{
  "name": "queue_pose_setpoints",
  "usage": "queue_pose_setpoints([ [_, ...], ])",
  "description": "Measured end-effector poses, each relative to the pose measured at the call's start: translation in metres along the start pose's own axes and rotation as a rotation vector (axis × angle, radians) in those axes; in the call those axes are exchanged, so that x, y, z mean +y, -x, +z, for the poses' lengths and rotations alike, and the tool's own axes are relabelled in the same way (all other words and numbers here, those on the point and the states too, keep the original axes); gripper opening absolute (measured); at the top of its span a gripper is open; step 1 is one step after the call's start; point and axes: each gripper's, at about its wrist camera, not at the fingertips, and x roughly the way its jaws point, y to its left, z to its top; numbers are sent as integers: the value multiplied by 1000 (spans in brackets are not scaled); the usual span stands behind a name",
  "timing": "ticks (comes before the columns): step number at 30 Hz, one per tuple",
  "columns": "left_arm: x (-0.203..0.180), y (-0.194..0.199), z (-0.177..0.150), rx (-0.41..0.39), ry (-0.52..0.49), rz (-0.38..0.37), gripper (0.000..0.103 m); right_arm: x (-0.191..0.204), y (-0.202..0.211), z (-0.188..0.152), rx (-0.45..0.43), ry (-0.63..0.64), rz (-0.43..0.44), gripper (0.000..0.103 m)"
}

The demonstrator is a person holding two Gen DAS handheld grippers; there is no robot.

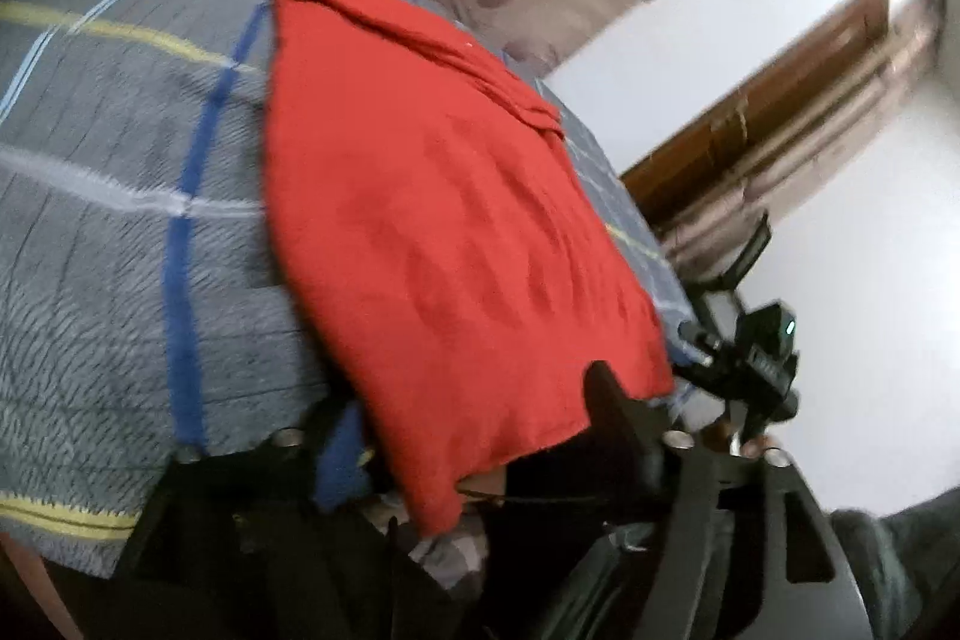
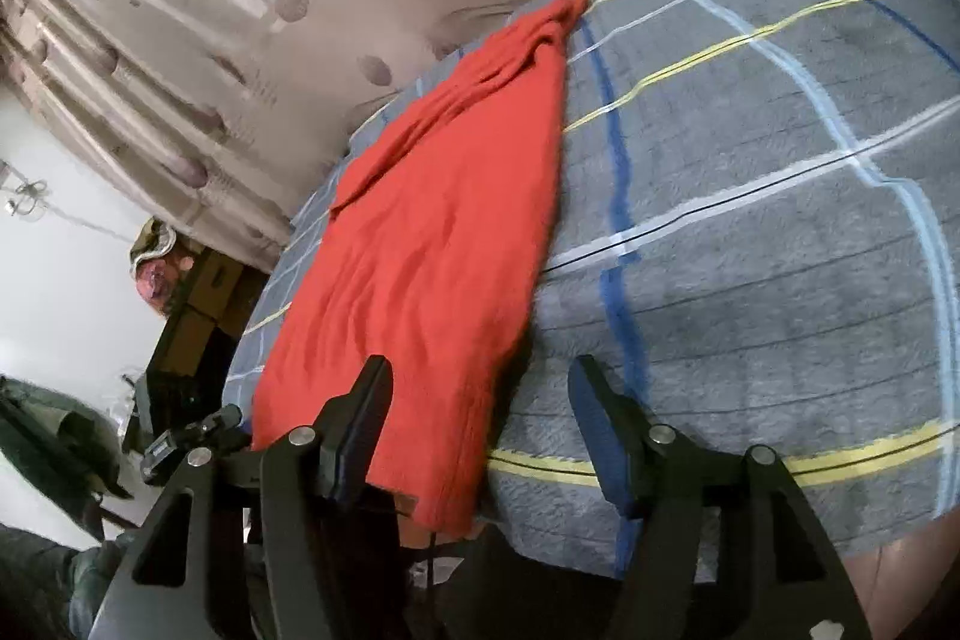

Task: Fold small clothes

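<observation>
1. Red garment [image 2: 432,232] lies flat on a bed covered by a grey plaid blanket [image 2: 750,250], with its near hem hanging over the bed's edge.
2. Right tool [image 2: 480,376]: jaws stand apart and grip nothing; the left finger overlaps the garment's hem, the right finger sits over the blanket.
3. Left tool [image 1: 444,430]: jaws stand apart with the hem lying between them; no pad presses on it.
4. Patterned curtain [image 2: 210,40] hangs behind the bed, beside a white wall [image 1: 720,40].
5. Left tool's left finger is blurred and mostly hidden.
</observation>
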Motion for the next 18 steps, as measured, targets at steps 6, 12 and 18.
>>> queue_pose_setpoints([
  [6, -8, -4, 1, -11, -54, 13, 73, 19, -30, -1, 68, 64, 17, 21],
  [12, -9, -15, 4, 50, -73, 61, 5, 19, -21, -5, 61, 35, 69, 8],
  [18, -49, 17, 40, -99, -165, 18, 5, 40, 3, 25, 3, 34, 169, 8],
])
